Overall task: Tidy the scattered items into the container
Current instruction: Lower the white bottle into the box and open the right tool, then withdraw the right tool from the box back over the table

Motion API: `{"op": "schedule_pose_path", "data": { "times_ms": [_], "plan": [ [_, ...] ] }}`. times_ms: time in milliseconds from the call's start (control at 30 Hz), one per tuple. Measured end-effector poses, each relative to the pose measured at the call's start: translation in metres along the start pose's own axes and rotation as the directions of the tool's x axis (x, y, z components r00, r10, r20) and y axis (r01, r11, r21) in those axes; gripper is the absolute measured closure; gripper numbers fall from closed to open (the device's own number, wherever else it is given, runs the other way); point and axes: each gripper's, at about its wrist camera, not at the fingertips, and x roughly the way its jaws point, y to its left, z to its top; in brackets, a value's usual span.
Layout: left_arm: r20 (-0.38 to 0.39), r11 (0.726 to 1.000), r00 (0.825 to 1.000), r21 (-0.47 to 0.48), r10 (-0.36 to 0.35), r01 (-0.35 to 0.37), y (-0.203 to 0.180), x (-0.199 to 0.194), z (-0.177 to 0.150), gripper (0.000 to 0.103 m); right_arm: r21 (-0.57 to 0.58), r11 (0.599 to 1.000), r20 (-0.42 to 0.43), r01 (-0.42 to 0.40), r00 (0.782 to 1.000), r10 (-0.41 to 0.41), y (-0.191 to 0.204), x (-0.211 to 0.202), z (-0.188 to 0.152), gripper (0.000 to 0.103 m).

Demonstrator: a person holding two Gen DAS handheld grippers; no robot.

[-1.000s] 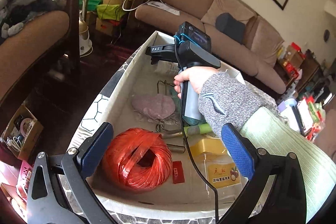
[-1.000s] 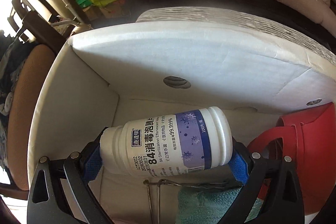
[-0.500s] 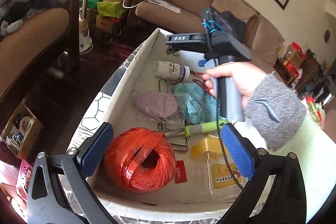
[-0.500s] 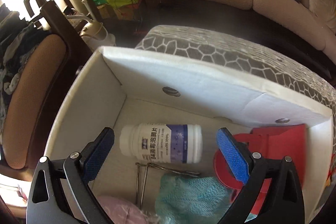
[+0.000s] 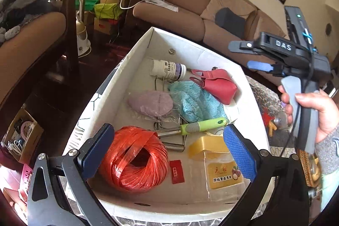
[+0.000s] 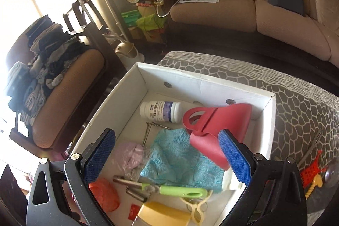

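A white cardboard box (image 5: 135,52) with smooth walls sits on a table covered in a grey cracked-stone pattern cloth (image 6: 296,99). Lying on its side at the far end is a white plastic bottle (image 5: 167,70) with a purple label, just beside a red leathery pouch (image 5: 216,83). Near the middle lie a fluffy turquoise cloth (image 5: 197,102) and a mauve oval pad in clear wrap (image 5: 151,103). At the near end rests a glossy orange ball of plastic twine (image 5: 133,159) – round and ribbed – beside a yellow-lidded clear jar (image 5: 214,162) and a green-handled metal tool (image 5: 197,127). The left gripper (image 5: 167,151) hovers spread and empty; the right gripper (image 6: 167,159) – held in a hand (image 5: 313,111) – is also spread, holding nothing
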Motion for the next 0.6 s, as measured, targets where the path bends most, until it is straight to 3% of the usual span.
{"op": "schedule_pose_path", "data": {
  "times_ms": [300,600],
  "plan": [
    [0.0,0.999,1.0,0.033,0.016,-0.016,-0.02,0.001,-0.003,0.0,-0.063,0.997,0.086,-0.055,0.994,0.061,0.016,-0.075,-0.073,0.003],
    [0.005,0.995,0.999,0.096,0.039,-0.04,-0.054,0.002,-0.013,0.0,-0.123,0.99,0.16,-0.074,0.983,0.094,-0.002,-0.148,-0.159,0.003]
  ]
}}
